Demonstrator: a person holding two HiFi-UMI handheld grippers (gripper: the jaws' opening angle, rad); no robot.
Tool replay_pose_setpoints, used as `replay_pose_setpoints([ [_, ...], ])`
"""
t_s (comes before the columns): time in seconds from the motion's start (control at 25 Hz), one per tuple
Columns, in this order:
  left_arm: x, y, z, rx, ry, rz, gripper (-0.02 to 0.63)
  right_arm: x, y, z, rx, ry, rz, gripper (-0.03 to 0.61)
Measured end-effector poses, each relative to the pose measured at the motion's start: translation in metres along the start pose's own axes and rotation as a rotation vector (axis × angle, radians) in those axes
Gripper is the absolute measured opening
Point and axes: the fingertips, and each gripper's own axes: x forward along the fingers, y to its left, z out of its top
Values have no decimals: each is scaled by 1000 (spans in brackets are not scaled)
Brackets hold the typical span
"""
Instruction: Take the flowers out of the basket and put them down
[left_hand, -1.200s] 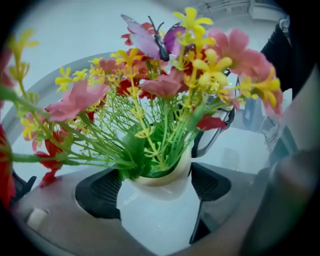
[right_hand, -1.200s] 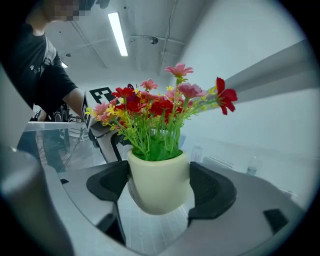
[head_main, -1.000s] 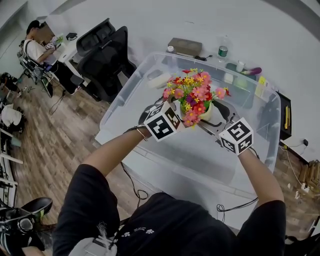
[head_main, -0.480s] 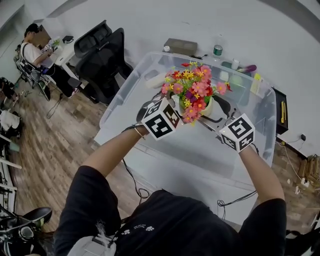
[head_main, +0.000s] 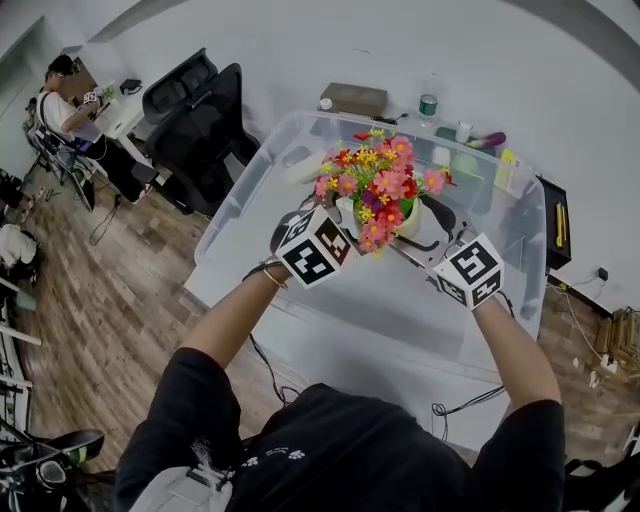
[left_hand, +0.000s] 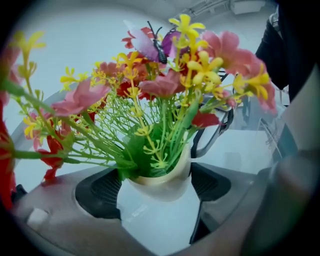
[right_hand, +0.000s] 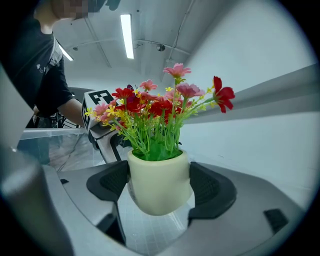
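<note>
Jointly, left tool (left_hand: 159, 186) and right tool (right_hand: 159, 189) grip the flowerpot (head_main: 409, 222), arms (head_main: 232, 318) outstretched.

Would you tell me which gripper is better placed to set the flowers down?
Right, probably: the right gripper clamps the pot squarely at mid-body, upright in its view. The left gripper seems to hold nearer the rim, with the flowers crowding its view.

Wood-plank floor (head_main: 90, 300), plain white wall (head_main: 300, 40), two black office chairs (head_main: 200, 120) at left, person (head_main: 62, 100) seated at a far desk (head_main: 120, 112), ceiling strip light (right_hand: 126, 35) glowing overhead
</note>
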Motion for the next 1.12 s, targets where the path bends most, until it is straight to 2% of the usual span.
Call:
replay_pose_setpoints([
  [0.44,5,2,-2,26,4,35,442,4,-3,-6,6,7,10,391],
  [0.64,3,4,0,12,-14,47,442,4,-4,-1,-13,3,16,393],
  [0.84,2,2,1,37,-15,62,442,3,-2,-2,-10,1,15,394],
  [1.12,3,1,0,37,-22,58,442,4,-2,-4,2,5,16,396],
])
